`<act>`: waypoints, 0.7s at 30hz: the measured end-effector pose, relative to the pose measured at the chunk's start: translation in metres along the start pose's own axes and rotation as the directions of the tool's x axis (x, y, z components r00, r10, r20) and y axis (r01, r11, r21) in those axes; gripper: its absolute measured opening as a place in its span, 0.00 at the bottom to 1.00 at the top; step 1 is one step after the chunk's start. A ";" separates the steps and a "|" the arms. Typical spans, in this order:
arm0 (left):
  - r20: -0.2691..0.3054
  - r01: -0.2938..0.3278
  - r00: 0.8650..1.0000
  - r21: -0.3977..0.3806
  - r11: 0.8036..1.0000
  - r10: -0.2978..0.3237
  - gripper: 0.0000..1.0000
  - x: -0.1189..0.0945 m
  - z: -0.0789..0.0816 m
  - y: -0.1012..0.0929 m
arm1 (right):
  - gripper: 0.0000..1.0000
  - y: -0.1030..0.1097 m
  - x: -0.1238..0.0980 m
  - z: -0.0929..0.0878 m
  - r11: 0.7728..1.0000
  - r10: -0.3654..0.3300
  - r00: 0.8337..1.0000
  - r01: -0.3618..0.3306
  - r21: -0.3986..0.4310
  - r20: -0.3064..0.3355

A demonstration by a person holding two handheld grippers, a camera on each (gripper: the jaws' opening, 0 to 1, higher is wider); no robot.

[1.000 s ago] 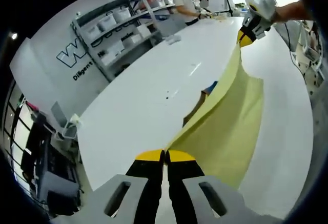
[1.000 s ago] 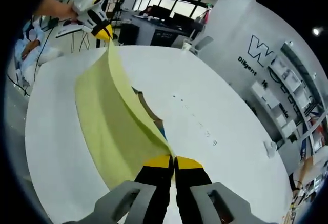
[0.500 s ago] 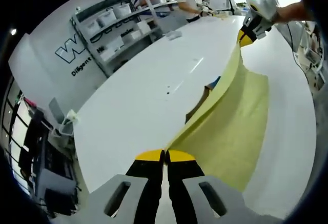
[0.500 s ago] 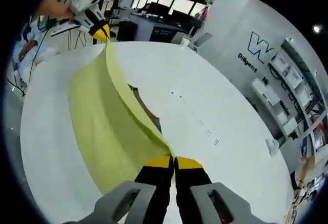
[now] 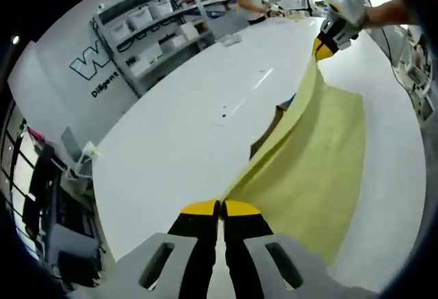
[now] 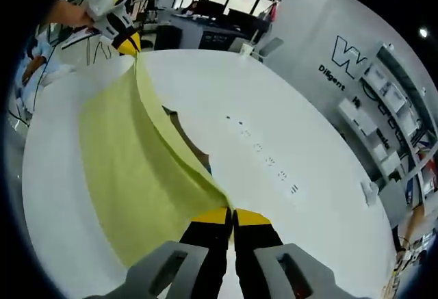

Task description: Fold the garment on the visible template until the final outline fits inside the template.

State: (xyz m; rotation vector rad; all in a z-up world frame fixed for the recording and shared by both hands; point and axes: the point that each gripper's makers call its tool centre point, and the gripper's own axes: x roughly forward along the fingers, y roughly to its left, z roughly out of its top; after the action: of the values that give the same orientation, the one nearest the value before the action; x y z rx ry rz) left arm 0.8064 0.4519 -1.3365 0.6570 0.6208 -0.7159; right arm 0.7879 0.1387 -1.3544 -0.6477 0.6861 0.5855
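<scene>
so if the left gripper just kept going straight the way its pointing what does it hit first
Probably the yellow garment itself: the left gripper is shut on its edge, and the taut fold runs ahead toward the right gripper. Just beside that line lies the white table; depth is unclear.

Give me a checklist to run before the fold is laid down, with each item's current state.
1. Left gripper shut on garment edge: ok.
2. Right gripper shut on garment: ok.
3. Held edge taut between both grippers, lifted off the table: ok.
4. Template in sight: ok, a brown part shows under the raised edge.
5. Garment aligned with template outline: cannot tell, mostly covered.
6. Garment wholly on table: ok.
</scene>
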 end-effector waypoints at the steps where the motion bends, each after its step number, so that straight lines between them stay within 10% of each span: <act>1: -0.001 0.000 1.000 -0.004 1.000 0.000 0.01 0.003 -0.001 0.001 | 0.00 -0.001 0.002 0.000 1.000 -0.002 1.000 0.002 0.001 -0.002; 21: -0.050 0.007 0.999 -0.050 0.999 -0.009 0.01 0.045 -0.019 0.002 | 0.00 -0.002 0.043 -0.018 0.999 -0.020 0.999 0.022 0.041 -0.050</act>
State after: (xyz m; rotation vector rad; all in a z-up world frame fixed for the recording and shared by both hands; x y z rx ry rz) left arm 0.8291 0.4496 -1.3796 0.6281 0.6861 -0.6908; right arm 0.8101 0.1363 -1.3956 -0.6321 0.7345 0.5358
